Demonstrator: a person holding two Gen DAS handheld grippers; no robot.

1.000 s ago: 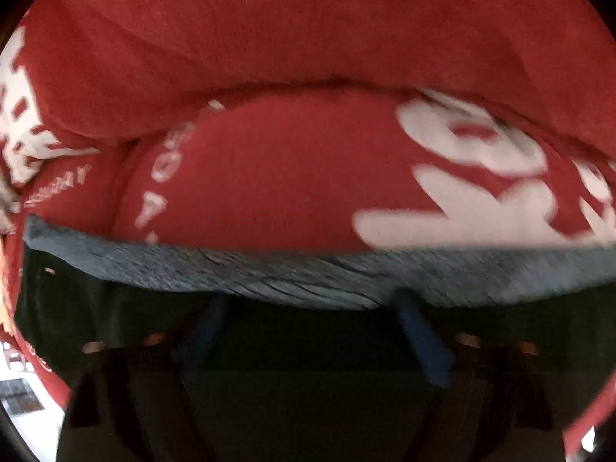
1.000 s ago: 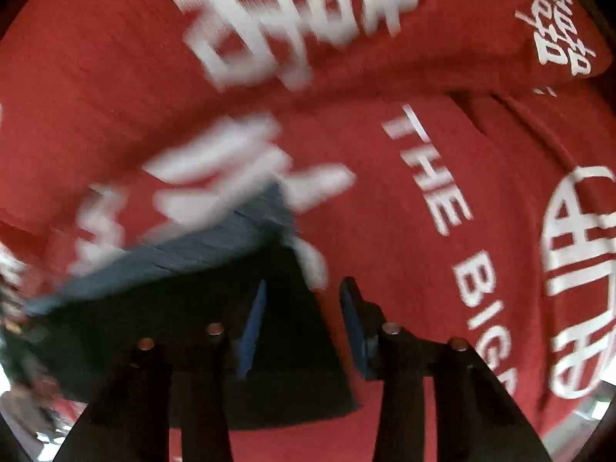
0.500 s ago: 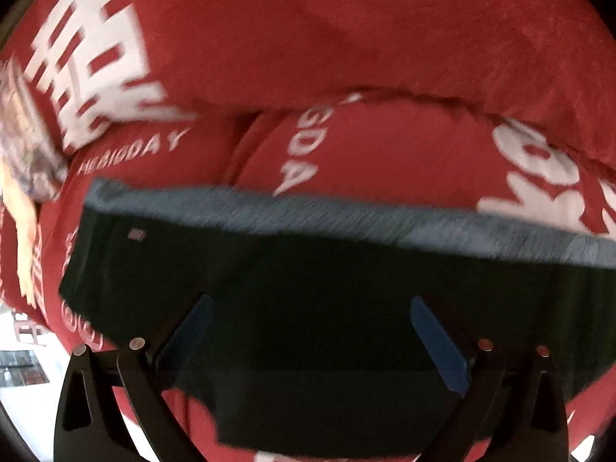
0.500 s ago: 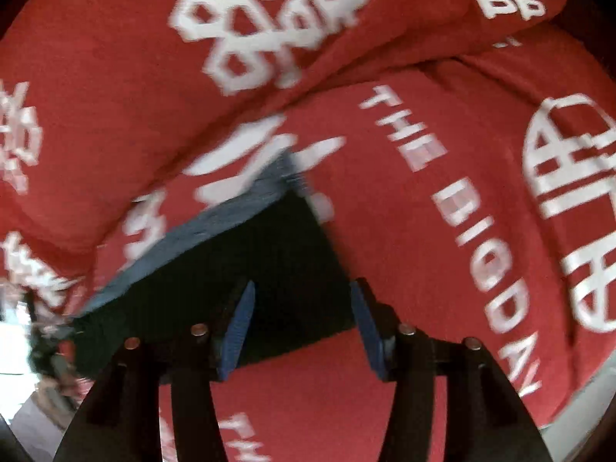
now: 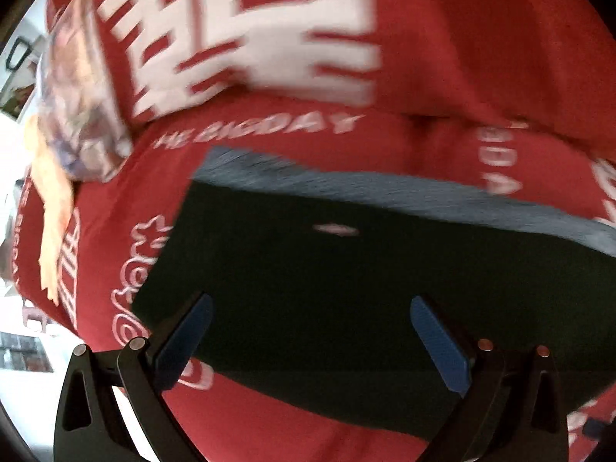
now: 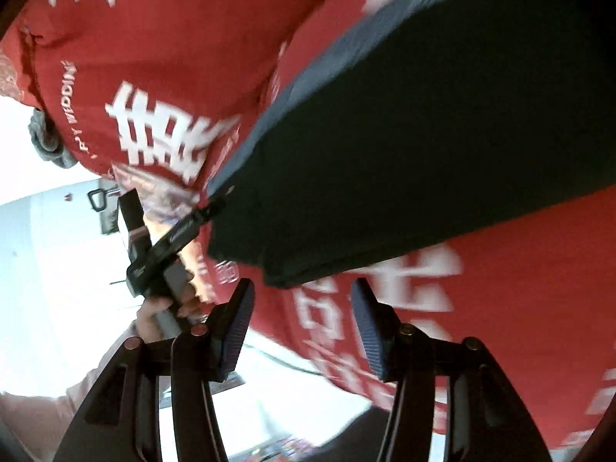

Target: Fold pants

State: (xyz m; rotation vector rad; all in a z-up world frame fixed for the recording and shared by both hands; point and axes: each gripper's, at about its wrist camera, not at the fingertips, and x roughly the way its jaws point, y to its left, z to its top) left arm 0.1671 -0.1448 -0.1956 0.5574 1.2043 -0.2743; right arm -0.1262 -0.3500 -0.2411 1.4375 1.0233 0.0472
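Observation:
The dark pants (image 5: 327, 288) lie folded flat on the red bedcover (image 5: 462, 57), with the grey waistband (image 5: 385, 188) along their far edge. My left gripper (image 5: 312, 302) hovers over the pants' near part, open wide, with nothing pinched. In the right wrist view the pants (image 6: 423, 161) stretch from the centre to the upper right. My right gripper (image 6: 302, 288) is open just short of their near corner, over the red cover, and touches nothing. The left gripper (image 6: 213, 208) also shows there, at the pants' left edge, held by a hand (image 6: 154, 319).
The red cover (image 6: 173, 38) carries large white characters and lettering and rises into a thick fold behind the pants. A patterned cloth (image 5: 77, 115) lies at the bed's left edge. Beyond the bed's edge there is a bright floor (image 6: 57, 250). A pale sleeve (image 6: 57, 404) is at the lower left.
Both grippers have drawn back from the pants, which now lie flat. The left jaws have spread wider. The right view has swung left, bringing the person's hand and the other gripper into sight.

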